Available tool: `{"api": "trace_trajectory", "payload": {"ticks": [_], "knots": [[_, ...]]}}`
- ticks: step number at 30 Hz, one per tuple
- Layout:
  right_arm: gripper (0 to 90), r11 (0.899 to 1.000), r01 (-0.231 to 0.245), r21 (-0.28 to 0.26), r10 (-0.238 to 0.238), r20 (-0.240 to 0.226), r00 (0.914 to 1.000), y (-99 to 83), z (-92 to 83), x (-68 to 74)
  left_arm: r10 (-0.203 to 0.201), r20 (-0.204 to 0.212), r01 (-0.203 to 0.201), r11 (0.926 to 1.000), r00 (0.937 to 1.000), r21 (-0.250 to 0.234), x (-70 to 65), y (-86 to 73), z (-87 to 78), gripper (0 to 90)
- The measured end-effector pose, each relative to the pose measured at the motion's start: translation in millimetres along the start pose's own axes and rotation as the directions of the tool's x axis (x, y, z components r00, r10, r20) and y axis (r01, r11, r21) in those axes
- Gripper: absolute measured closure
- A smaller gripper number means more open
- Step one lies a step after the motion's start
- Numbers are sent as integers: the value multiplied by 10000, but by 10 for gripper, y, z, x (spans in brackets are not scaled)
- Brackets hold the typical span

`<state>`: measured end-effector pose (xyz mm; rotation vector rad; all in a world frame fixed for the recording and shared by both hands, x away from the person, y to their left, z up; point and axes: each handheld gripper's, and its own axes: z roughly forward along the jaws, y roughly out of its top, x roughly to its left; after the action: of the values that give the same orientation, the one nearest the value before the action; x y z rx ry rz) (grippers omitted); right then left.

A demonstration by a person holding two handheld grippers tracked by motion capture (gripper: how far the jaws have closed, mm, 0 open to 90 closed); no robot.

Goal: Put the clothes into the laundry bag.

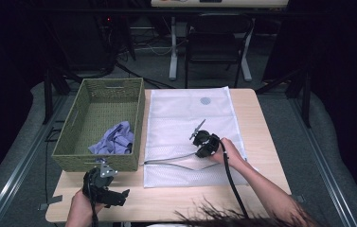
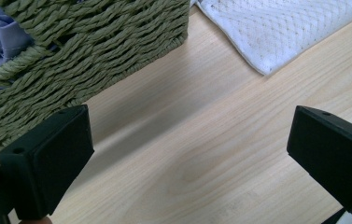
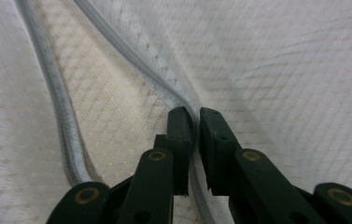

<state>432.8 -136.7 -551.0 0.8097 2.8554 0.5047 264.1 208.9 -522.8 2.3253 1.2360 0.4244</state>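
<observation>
A dark room surrounded the wooden surface (image 1: 261,118); a black chair (image 1: 216,40) stood behind on grey floor (image 1: 290,127).

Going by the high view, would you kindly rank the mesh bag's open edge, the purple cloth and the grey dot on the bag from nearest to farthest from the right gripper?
From the right gripper:
1. Mesh bag's open edge, right at its jaws.
2. Purple cloth, left, inside the basket.
3. Grey dot, at the bag's far end; roughly as far as the cloth, hard to call.

White mesh bag (image 1: 185,118), olive woven basket (image 1: 72,146), lilac cloth (image 1: 114,139)
</observation>
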Motion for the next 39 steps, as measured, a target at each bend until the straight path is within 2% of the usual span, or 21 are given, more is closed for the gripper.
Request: {"api": "trace_trajectory", "payload": {"ticks": [1, 2, 3, 7, 10, 13, 14, 21, 27, 28, 32, 35, 39], "knots": [[809, 10000, 59, 47, -59, -9, 10000, 5, -6, -5, 15, 49, -15, 10000, 10000, 17, 1, 1, 2, 2], [794, 9999, 91, 82, -92, 74, 9999, 10, -4, -4, 21, -94, -21, 10000, 10000, 10, -8, 1, 8, 2], [777, 9999, 91, 58, -92, 127, 9999, 11, -3, -8, 32, 15, -33, 10000, 10000, 13, -4, 3, 11, 2], [869, 10000, -11, -82, 10, -107, 9999, -7, 1, -34, 13, -32, -13, 10000, 10000, -2, -4, 3, 8, 2], [886, 9999, -5, -109, 3, -158, 9999, -3, -14, -29, -8, -79, 7, 10000, 10000, -18, -4, 3, 4, 2], [890, 9997, 17, -234, -20, -117, 9999, 12, -91, -25, -31, -12, 31, 9999, 10000, -100, 1, 1, 1, 2], [890, 9989, -66, -456, 61, -114, 9999, 13, -114, -17, -32, 17, 32, 9999, 10000, -106, 5, 1, -1, 1], [892, 9967, -19, -813, 15, -46, 10000, 31, -261, -20, -73, -55, 72, 9998, 10000, -196, 0, -2, -21, 1], [893, 9917, -189, -1274, 189, -11, 9998, 35, -383, -41, -75, 84, 78, 9993, 9999, -360, 6, 1, -46, 1], [894, 9921, -147, -1248, 150, 17, 9999, 38, -410, -48, -174, 129, 180, 9987, 9998, -475, 0, 1, -65, 1], [895, 9898, -117, -1418, 130, 86, 9999, 41, -464, -47, -86, 429, 112, 9981, 9990, -599, -28, 12, -128, 4], [894, 9870, -121, -1605, 134, 67, 9999, 47, -512, -39, 115, 462, -82, 9974, 9989, -722, -57, 34, -165, 6], [895, 9849, -78, -1731, 95, 92, 9999, 52, -595, -36, 169, 565, -122, 9965, 9983, -828, -51, 63, -198, 9]]}}
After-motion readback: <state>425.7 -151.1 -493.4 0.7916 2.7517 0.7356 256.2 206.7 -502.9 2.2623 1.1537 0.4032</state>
